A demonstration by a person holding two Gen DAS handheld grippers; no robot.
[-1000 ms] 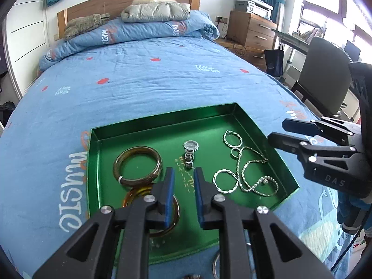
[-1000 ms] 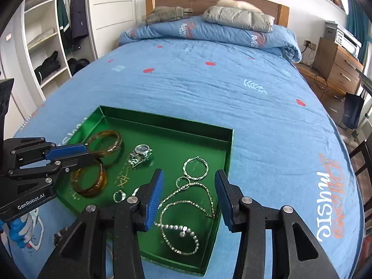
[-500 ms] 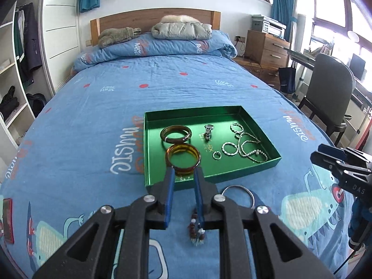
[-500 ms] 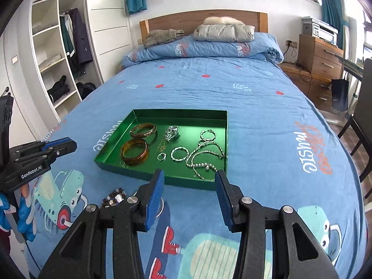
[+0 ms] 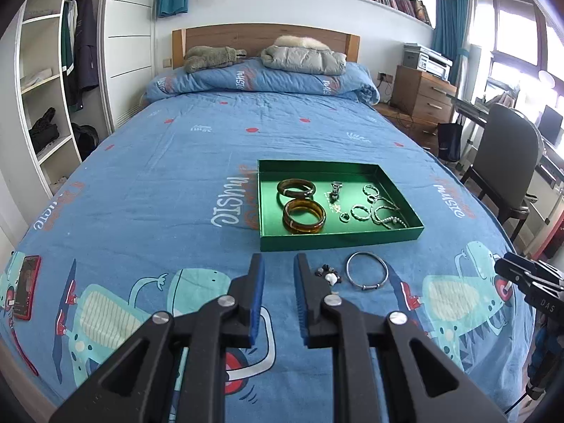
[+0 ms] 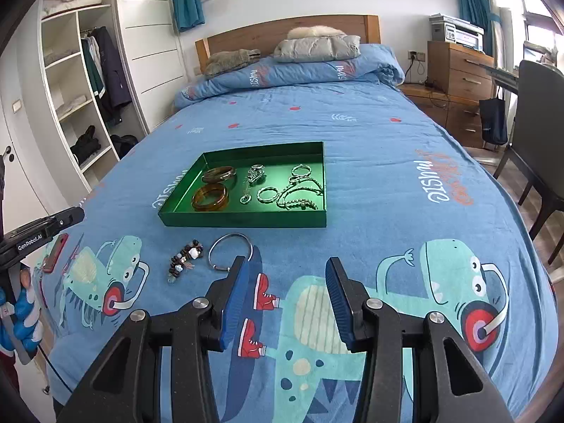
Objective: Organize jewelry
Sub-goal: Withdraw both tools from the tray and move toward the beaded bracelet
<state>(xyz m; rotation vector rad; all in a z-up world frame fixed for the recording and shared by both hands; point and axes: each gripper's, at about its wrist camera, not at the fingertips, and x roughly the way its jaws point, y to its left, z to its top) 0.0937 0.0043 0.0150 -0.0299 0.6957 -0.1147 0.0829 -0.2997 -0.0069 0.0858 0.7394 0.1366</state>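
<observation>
A green tray [image 5: 338,240] [image 6: 243,219] lies on the blue bedspread. It holds two amber bangles [image 5: 304,215] [image 6: 210,198], a small watch [image 5: 336,188], silver rings and a chain necklace [image 5: 384,213] [image 6: 299,195]. In front of the tray lie a beaded bracelet [image 5: 328,274] [image 6: 184,259] and a silver bangle [image 5: 366,270] [image 6: 231,251]. My left gripper [image 5: 277,264] is open a little and empty, just left of the beads. My right gripper [image 6: 285,271] is open wide and empty, right of the silver bangle.
A red phone [image 5: 25,286] [image 6: 54,252] lies at the bed's left edge. A folded duvet and pillows [image 5: 261,77] lie at the headboard. A grey chair [image 5: 507,155] and a wooden dresser [image 5: 423,95] stand to the right, and open shelves [image 5: 46,105] to the left.
Both grippers have pulled back and up from over the tray. The tray now sits farther off, and the beaded bracelet and silver bangle have come into view.
</observation>
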